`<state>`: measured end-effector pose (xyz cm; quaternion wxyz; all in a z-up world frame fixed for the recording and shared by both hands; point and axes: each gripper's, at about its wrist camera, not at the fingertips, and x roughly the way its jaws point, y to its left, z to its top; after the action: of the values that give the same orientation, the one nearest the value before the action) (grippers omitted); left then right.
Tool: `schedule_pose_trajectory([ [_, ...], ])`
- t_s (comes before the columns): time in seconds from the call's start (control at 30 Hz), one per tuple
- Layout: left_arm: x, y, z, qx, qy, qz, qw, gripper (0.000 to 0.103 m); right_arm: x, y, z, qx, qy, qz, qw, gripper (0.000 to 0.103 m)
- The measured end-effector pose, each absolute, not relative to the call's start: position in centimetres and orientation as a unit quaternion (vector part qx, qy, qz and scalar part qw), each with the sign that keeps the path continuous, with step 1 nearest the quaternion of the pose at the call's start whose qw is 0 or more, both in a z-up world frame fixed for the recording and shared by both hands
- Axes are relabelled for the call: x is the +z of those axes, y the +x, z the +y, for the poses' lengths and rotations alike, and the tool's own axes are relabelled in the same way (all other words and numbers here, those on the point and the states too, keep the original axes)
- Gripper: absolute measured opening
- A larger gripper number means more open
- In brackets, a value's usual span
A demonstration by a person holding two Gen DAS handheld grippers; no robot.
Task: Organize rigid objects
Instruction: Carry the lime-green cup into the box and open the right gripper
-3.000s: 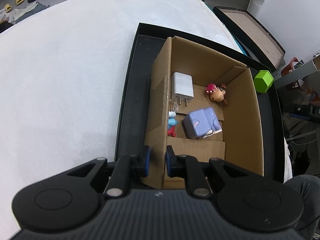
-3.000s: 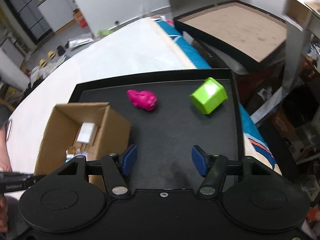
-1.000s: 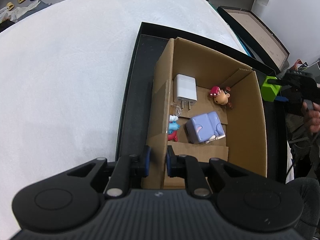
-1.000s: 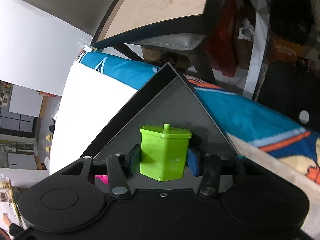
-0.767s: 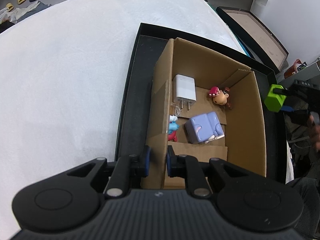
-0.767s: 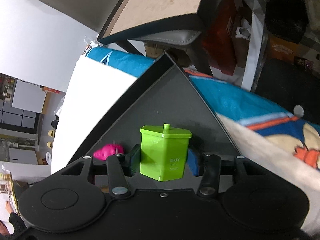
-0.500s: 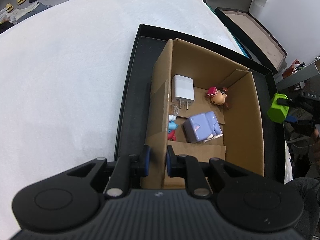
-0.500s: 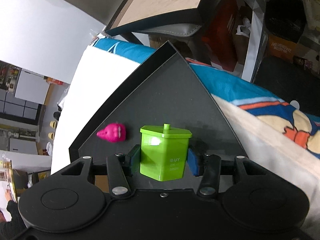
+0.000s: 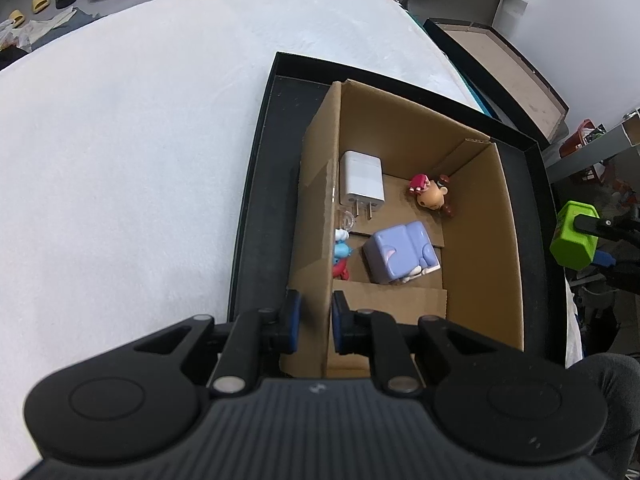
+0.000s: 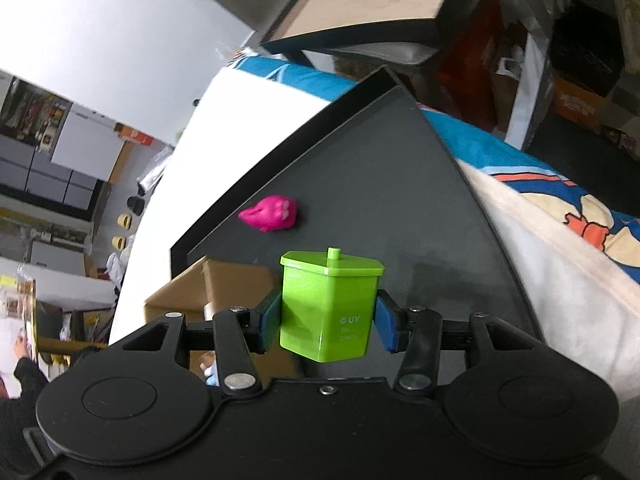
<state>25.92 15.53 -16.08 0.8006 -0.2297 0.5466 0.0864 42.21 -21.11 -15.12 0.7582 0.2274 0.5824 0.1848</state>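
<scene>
Faceted glossy-plastic green block (image 10: 330, 306) between tongs (image 10: 327, 322)

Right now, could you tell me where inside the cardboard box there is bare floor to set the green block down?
Free: the cardboard box floor along the right wall, below the reindeer figure, and the near-right corner. Crowded: the left side, with white charger, purple cube and blue figure. The right gripper holds the green block.

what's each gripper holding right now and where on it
The right gripper clamps the green plastic house-shaped block by its two opposite side walls. The left gripper pinches the near wall of the brown cardboard box.
</scene>
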Motion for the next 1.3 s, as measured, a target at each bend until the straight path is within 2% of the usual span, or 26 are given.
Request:
schedule_pose_trajectory([
  [0.8,-16.1,25.7,15.9,0.078,-0.238,0.545,0.800,0.014,-9.9,38.3,-10.6,0.288,0.123,0.548,0.776,0.048],
  [1.3,-16.3,25.7,16.1,0.068,-0.243,0.545,0.800,0.015,-12.2,37.7,-4.4,0.289,0.019,0.529,0.797,0.048],
])
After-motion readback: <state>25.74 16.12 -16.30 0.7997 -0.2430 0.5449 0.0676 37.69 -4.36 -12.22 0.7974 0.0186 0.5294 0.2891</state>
